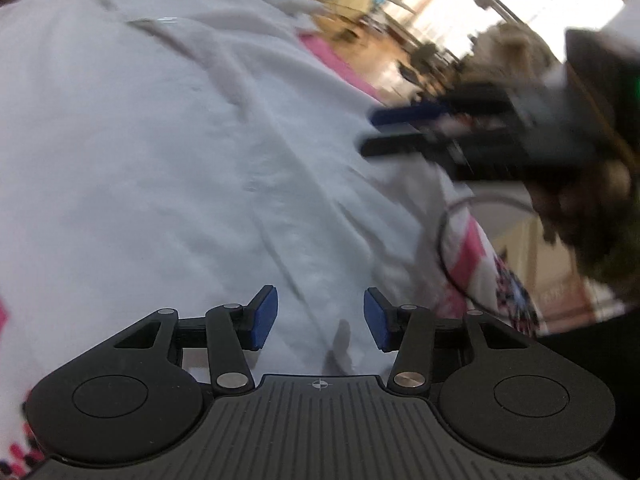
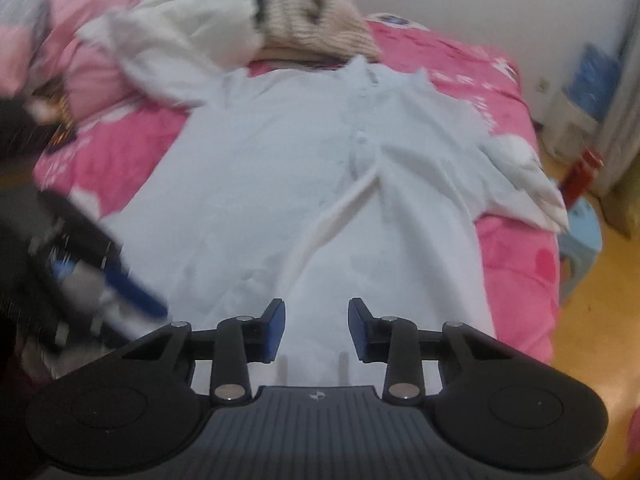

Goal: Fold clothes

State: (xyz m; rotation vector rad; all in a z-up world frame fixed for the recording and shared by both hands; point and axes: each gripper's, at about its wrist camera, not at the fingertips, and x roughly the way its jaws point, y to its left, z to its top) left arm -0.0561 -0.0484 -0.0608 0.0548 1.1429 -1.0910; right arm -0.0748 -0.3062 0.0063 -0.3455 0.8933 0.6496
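Observation:
A white button-front shirt (image 2: 320,160) lies spread flat on a pink bedspread (image 2: 516,272), collar at the far end and a short sleeve (image 2: 524,176) reaching right. My right gripper (image 2: 317,330) hangs over the shirt's near hem, its blue pads apart with nothing between them. In the left wrist view the shirt (image 1: 160,160) fills most of the frame. My left gripper (image 1: 320,324) hovers over it, open and empty. The right gripper (image 1: 384,132) shows blurred at the right of that view. The left gripper (image 2: 132,292) shows blurred at the left of the right wrist view.
At the head of the bed are a beige knit garment (image 2: 320,12), another white garment (image 2: 180,32) and pink bedding (image 2: 80,12). The bed's edge runs along the right, with a wooden floor (image 2: 592,320) and a light blue stool (image 2: 584,232) beside it.

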